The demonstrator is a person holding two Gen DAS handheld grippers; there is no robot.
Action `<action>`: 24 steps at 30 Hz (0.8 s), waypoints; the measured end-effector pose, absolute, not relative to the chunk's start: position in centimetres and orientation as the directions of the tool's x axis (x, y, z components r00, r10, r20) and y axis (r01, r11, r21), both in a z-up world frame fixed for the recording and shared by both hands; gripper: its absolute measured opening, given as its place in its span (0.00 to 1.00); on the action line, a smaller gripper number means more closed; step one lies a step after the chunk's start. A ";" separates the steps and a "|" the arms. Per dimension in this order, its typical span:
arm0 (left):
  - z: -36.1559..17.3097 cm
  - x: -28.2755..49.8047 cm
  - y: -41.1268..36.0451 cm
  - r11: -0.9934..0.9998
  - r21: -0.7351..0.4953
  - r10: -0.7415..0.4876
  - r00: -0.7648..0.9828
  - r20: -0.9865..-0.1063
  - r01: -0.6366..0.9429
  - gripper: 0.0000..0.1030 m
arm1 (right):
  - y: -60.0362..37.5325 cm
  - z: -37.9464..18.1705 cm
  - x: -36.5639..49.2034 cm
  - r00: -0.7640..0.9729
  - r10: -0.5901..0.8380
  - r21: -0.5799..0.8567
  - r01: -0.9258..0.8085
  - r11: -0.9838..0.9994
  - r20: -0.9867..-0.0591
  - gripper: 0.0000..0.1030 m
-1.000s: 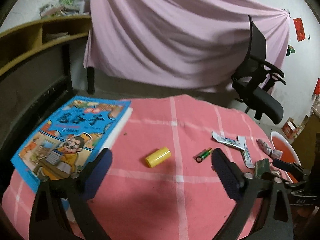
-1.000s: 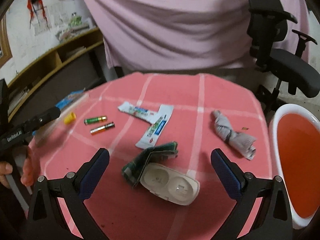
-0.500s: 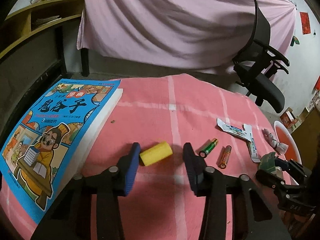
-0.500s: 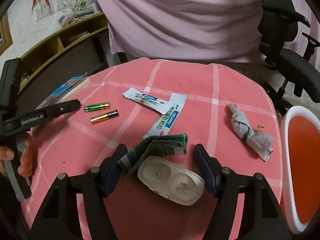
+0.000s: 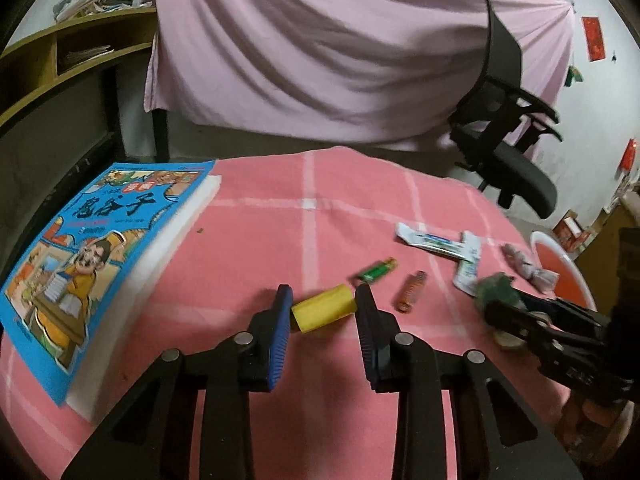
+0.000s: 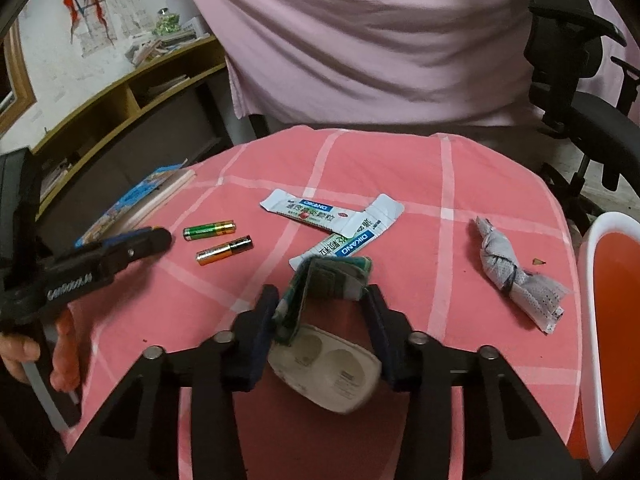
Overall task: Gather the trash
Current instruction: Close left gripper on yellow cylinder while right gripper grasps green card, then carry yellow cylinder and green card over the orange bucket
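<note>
On the pink checked tablecloth [image 5: 248,248], a short yellow cylinder [image 5: 323,312] lies crosswise between the fingers of my left gripper [image 5: 323,300]. Its jaws are closing and both blue pads touch the cylinder's ends. My right gripper [image 6: 322,292] is closing too. Its pads squeeze a folded green packet [image 6: 328,276] into an arch over a white blister case [image 6: 328,368]. Two batteries [image 6: 209,230] [image 6: 224,251], two white sachets [image 6: 320,212] [image 6: 352,236] and a crumpled grey wrapper [image 6: 508,276] lie loose on the cloth.
A white bin with a red liner [image 6: 588,264] stands off the table's right edge. A blue picture book [image 5: 92,248] lies at the left edge. Behind the table are a black office chair [image 5: 508,148], a pink hanging sheet and a wooden shelf [image 5: 60,52].
Both pairs of jaws have come in from wide open. The left gripper moved forward around the yellow cylinder. The right one pinched the green packet, which now stands folded up.
</note>
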State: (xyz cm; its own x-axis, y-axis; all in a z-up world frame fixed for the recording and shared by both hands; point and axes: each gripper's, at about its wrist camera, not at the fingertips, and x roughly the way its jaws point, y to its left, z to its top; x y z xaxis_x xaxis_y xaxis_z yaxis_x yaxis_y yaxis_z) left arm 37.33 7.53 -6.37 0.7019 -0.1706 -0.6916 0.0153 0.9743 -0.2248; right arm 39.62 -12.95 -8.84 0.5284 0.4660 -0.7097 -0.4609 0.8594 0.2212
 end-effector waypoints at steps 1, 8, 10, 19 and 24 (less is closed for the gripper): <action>-6.2 36.9 7.4 0.973 -0.229 -0.176 0.711 -0.680 0.022 0.26 | -13.0 -8.8 39.6 0.528 0.471 0.226 -0.463 0.857 -0.706 0.37; -4.8 35.1 6.0 0.966 -0.252 -0.204 0.773 -0.601 0.059 0.26 | -13.3 -8.4 39.1 0.542 0.493 0.233 -0.478 0.847 -0.680 0.34; -4.3 34.5 5.7 0.965 -0.254 -0.208 0.796 -0.568 0.071 0.26 | -13.5 -8.1 38.9 0.556 0.506 0.237 -0.485 0.842 -0.660 0.34; -2.3 32.3 3.3 0.967 -0.235 -0.199 0.874 -0.443 0.101 0.26 | -16.2 -5.9 36.8 0.671 0.575 0.287 -0.500 0.817 -0.468 0.34; -1.7 31.4 2.2 0.970 -0.216 -0.194 0.898 -0.395 0.115 0.26 | -17.7 -4.8 35.5 0.726 0.590 0.306 -0.506 0.807 -0.354 0.34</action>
